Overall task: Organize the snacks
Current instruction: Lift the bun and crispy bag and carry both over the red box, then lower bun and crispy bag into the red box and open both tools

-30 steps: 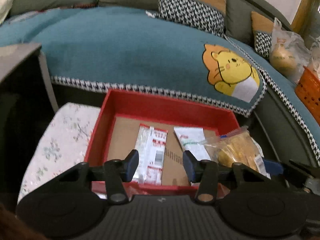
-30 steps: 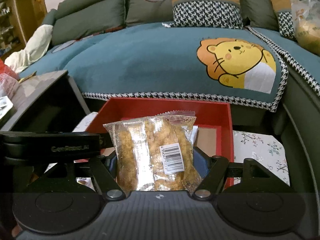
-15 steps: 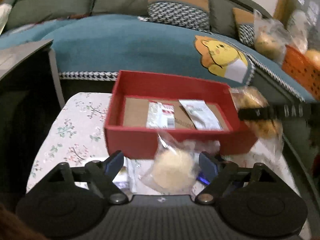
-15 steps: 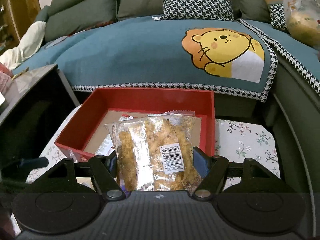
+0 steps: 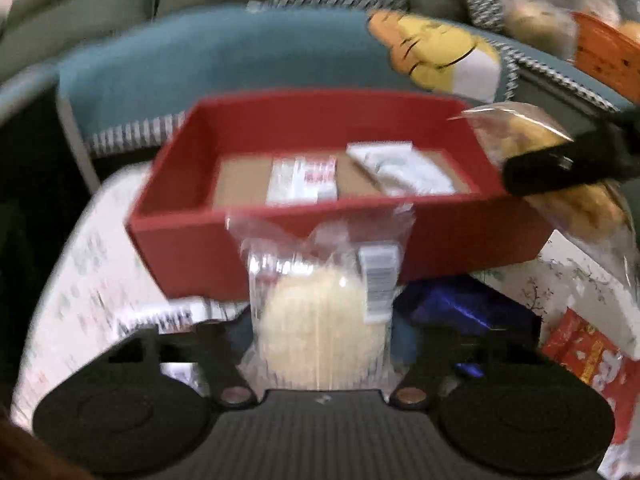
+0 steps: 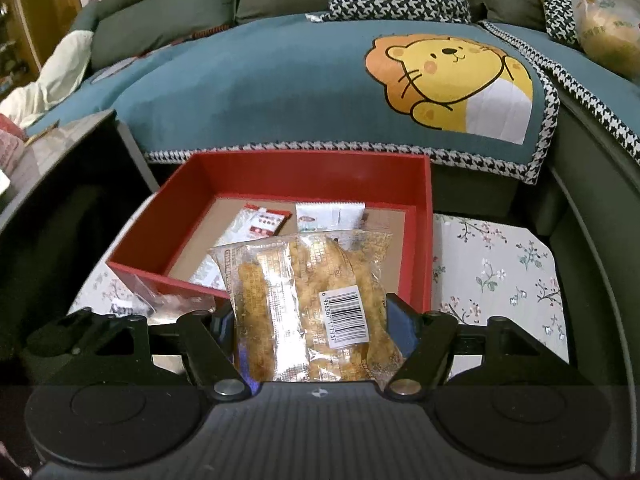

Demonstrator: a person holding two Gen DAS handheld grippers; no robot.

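Note:
A red box [image 5: 288,240] [image 6: 420,240] stands on the floral table and holds a red-and-white packet [image 5: 302,180] [image 6: 260,228] and a white packet [image 5: 404,172] [image 6: 328,214]. My left gripper [image 5: 320,332] sits around a clear bag with a pale round bun [image 5: 320,320], just in front of the box; blur hides whether the fingers press it. My right gripper [image 6: 310,320] is shut on a clear bag of golden fried snacks [image 6: 308,312], held above the box's near right corner. That bag and gripper also show in the left wrist view [image 5: 560,168].
A blue packet [image 5: 468,312] and a red packet [image 5: 588,364] lie on the floral table [image 6: 500,264] near the box. A teal sofa cover with a lion print [image 6: 448,80] lies behind. A dark side table [image 6: 60,200] stands left. An orange basket [image 5: 604,56] sits far right.
My left gripper has drawn back from over the box to the table in front of it, and the bun bag now sits between its fingers. My right gripper has moved right and back a little with its bag.

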